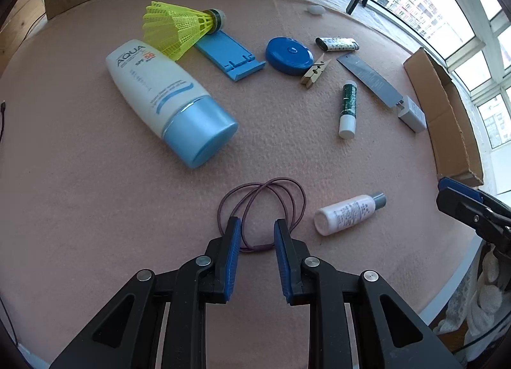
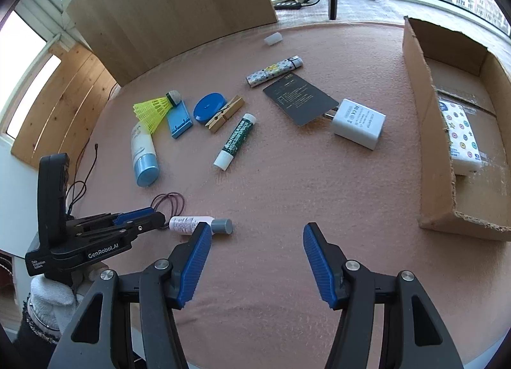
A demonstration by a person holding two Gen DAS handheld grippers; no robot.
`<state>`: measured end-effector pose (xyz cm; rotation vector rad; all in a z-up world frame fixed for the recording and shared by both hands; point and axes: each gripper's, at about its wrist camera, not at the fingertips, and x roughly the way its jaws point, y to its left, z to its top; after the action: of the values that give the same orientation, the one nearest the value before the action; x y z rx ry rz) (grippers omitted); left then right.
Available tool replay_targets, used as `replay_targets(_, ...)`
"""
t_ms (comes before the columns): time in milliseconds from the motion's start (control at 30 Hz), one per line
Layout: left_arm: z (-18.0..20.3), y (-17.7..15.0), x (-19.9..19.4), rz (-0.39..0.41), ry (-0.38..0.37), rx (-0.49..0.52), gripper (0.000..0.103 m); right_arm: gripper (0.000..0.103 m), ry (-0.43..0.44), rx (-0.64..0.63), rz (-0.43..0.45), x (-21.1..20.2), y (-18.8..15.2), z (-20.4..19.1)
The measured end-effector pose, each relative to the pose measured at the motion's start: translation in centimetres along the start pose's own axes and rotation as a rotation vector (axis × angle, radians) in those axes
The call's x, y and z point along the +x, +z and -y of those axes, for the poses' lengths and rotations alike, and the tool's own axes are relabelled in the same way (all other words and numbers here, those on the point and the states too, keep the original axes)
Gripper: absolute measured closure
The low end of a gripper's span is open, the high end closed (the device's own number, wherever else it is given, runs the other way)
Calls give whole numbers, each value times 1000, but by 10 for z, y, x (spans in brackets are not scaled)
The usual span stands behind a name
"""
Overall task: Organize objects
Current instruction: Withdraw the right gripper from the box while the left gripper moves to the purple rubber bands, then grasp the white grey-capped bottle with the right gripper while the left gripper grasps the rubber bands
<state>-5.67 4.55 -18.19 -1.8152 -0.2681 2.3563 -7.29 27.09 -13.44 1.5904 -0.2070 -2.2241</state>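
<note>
My left gripper point(image 1: 258, 225) points down at a coil of purple hair bands point(image 1: 262, 206) on the pink mat; its jaws stand a little apart with nothing pressed between them. A small white bottle with a grey cap point(image 1: 348, 214) lies just right of the bands. In the right wrist view my right gripper point(image 2: 257, 230) hangs open over bare mat, and the small bottle point(image 2: 194, 223) lies by its left finger. A cardboard box point(image 2: 424, 132) on the right holds a patterned tissue pack point(image 2: 461, 139).
Farther back lie a sunscreen bottle point(image 1: 166, 97), yellow shuttlecock point(image 1: 179, 25), blue stand point(image 1: 230, 56), blue round case point(image 1: 289, 55), clothespin point(image 1: 315, 71), green lip balm point(image 1: 348, 108), lighter point(image 1: 337, 44), grey card point(image 1: 367, 78) and white charger point(image 1: 412, 113). A wooden board stands behind the mat.
</note>
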Motion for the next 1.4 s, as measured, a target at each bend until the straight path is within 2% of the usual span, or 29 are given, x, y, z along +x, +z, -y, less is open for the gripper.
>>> replay_targets(100,-11,-6,-7,12,5,-29,79,47,-8,-58,-15,11,3,-14)
replay_targets(200,-23,-10,-15,21,-27,-70,79,47,5,-118,-45,25,8,-28)
replay_targets(333,-30,-15,-25,40,-32,-81,78,47,26,-188,-98,46,17,-42)
replay_targets(367,-32,-15,-26,43,-36,-84,76,47,21,-203,-108,51,19,-45)
replay_targets(400,-33,-14,-26,46,-41,-88,72,47,28,-291,-147,56,21,-48)
replay_targets(467,-36,-13,-27,55,-36,-92,53,47,33,-320,-172,65,23,-53)
replay_targets(500,-36,-13,-26,58,-31,-87,50,47,33,-333,-186,69,23,-54)
replay_targets(800,-19,-3,-3,45,15,-11,51,44,15,-484,-226,79,15,-74)
replay_targets(833,-18,-2,-3,48,23,-3,53,44,29,-514,-234,79,13,-76)
replay_targets(933,-17,-1,-1,61,63,10,72,44,23,-558,-248,80,8,-81)
replay_targets(1067,-25,-1,-2,62,65,-17,96,44,1,-612,-265,81,0,-84)
replay_targets(1133,-27,-1,-2,63,65,-19,99,44,-21,-629,-263,82,-3,-85)
replay_targets(1300,-24,-6,-2,67,66,-10,99,47,-60,-658,-250,83,-7,-87)
replay_targets(1400,-25,-8,-2,65,50,-23,100,65,-92,-684,-234,81,-9,-88)
